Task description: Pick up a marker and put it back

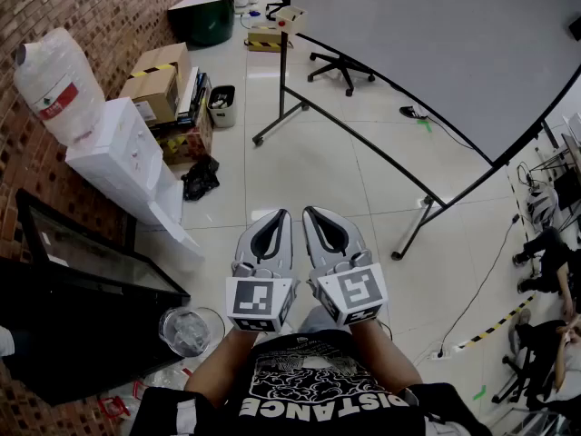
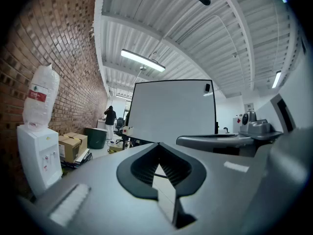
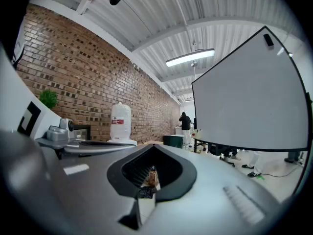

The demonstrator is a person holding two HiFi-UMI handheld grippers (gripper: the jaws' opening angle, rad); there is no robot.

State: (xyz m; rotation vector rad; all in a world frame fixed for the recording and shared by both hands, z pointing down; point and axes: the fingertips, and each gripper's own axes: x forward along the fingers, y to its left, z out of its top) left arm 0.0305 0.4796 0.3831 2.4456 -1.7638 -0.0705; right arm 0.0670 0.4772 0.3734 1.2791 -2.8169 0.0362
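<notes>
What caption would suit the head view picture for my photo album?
Left gripper and right gripper, both shut, held side by side above a tiled floor, facing a whiteboard.

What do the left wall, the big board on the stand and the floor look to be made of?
Wall: red-brown brick, matte, mortar lines visible. Board: smooth white panel in a thin dark frame, probably a coated whiteboard; its stand looks like dark metal tube. Floor: large pale tiles, glossy, with grout lines and light reflections.
</notes>
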